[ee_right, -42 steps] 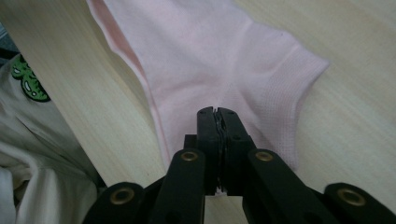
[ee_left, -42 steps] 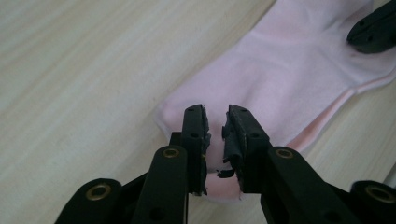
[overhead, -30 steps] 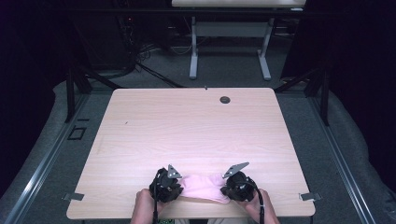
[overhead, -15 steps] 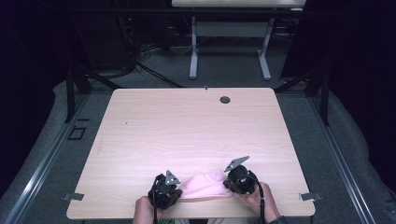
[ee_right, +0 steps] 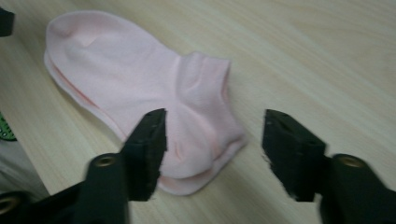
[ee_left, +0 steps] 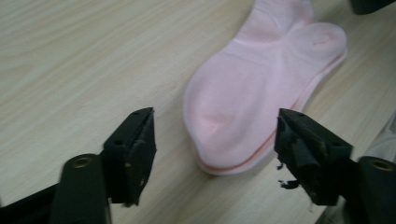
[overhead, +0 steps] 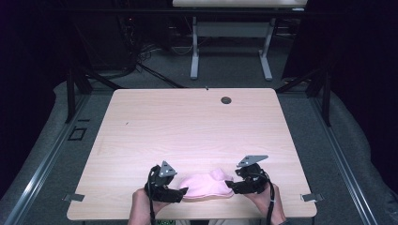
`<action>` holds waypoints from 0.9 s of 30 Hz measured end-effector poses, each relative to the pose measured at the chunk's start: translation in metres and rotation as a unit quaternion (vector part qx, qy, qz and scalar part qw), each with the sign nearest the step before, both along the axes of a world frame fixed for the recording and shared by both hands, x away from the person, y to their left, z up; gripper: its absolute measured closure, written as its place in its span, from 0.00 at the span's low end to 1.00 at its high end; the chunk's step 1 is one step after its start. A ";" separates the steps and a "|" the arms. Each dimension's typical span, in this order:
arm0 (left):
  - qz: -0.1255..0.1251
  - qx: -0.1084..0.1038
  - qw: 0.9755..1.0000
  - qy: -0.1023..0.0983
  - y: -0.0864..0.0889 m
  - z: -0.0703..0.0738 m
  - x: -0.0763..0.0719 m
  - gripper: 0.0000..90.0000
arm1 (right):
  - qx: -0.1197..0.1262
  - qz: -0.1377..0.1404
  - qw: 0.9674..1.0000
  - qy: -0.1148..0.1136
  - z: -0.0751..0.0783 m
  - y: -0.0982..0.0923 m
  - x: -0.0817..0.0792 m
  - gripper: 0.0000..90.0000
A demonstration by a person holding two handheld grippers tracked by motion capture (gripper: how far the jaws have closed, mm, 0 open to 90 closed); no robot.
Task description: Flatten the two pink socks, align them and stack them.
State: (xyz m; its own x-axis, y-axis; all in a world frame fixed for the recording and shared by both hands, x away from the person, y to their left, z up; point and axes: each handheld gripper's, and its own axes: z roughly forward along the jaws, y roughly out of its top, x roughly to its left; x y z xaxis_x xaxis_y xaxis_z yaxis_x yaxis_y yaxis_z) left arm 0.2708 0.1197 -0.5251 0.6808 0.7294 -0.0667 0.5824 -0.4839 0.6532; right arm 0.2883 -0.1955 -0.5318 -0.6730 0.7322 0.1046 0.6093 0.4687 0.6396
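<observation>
Pink socks (overhead: 205, 184) lie stacked flat near the table's front edge, one on the other. In the left gripper view the toe end of the pink socks (ee_left: 252, 93) lies beyond the jaws. My left gripper (ee_left: 215, 154) is open just above the toe end, its jaws having just been opening, nothing between them. In the right gripper view the heel and cuff end of the pink socks (ee_right: 154, 88) lies under my right gripper (ee_right: 212, 149), which is open too, its jaws having just been opening, pads off the fabric. From above, the left gripper (overhead: 180, 192) and right gripper (overhead: 231, 186) flank the socks.
The light wooden table (overhead: 187, 131) has a dark round grommet (overhead: 226, 100) near its far edge. Another table's white legs (overhead: 195, 51) stand on the grey floor beyond. Dark curtains hang at both sides. The person's hands come in at the front edge.
Both grippers have let go of the socks and lifted slightly. The pink fabric, held stretched between them before, now lies bunched shorter on the table.
</observation>
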 end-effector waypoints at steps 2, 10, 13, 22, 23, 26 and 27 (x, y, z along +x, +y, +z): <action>0.013 0.000 1.000 -0.008 0.010 0.002 0.003 0.19 | -0.003 -0.021 1.000 -0.007 0.006 -0.007 0.000 0.20; 0.072 -0.002 0.997 -0.023 0.048 0.004 0.016 0.05 | -0.011 -0.072 0.997 -0.016 0.012 -0.029 0.001 0.01; 0.105 0.010 0.994 -0.024 0.069 -0.005 0.019 0.00 | -0.018 -0.093 0.995 -0.021 0.007 -0.041 0.001 0.00; 0.169 0.022 0.985 -0.018 0.107 -0.045 0.023 0.00 | -0.050 -0.153 0.987 -0.010 -0.026 -0.078 0.006 0.00; 0.177 0.024 0.984 -0.021 0.110 -0.048 0.024 0.00 | -0.049 -0.158 0.986 -0.009 -0.031 -0.081 0.006 0.00; 0.186 0.021 0.982 -0.024 0.114 -0.053 0.025 0.00 | -0.047 -0.168 0.985 -0.002 -0.039 -0.087 0.007 0.00; 0.188 0.019 0.982 -0.027 0.116 -0.055 0.026 0.00 | -0.048 -0.171 0.984 -0.006 -0.042 -0.090 0.006 0.00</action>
State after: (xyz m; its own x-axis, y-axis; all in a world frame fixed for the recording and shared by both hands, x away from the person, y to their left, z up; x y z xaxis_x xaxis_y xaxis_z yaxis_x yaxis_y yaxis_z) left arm 0.2967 0.2356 -0.5802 0.3642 0.9313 -0.0066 0.6896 -0.2649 0.6740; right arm 0.2946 -0.2851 -0.5737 -0.3859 0.9224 0.0178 0.7347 0.2956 0.6107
